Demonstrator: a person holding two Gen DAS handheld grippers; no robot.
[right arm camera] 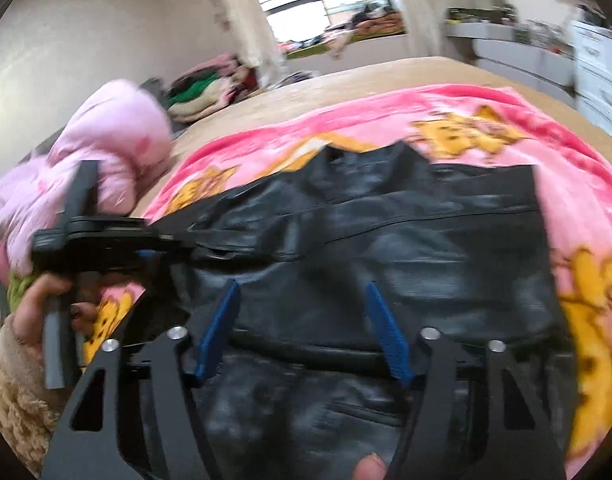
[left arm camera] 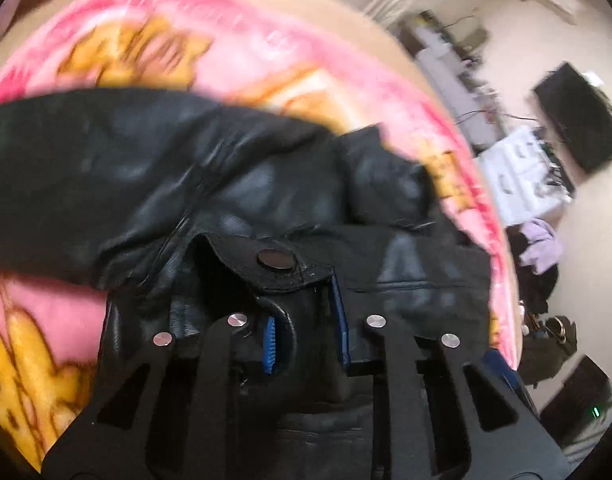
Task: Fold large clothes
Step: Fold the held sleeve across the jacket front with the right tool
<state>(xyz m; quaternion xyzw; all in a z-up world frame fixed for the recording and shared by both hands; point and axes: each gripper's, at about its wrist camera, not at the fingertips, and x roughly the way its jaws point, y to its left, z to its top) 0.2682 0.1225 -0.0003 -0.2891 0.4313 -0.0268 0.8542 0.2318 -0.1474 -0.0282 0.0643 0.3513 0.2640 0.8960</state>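
Lying on a pink blanket, a black leather jacket is pinched by the left gripper; the right gripper is held apart above it.

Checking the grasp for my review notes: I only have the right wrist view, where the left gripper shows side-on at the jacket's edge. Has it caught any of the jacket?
Observer: Yes. A fold of the black leather jacket is pinched between the left gripper's blue pads.
Operator: Which part of it?
Observer: The leather just short of a round snap button.
Operator: Anything off the bed on that side?
Observer: A lilac garment is heaped beyond the pink blanket's edge.
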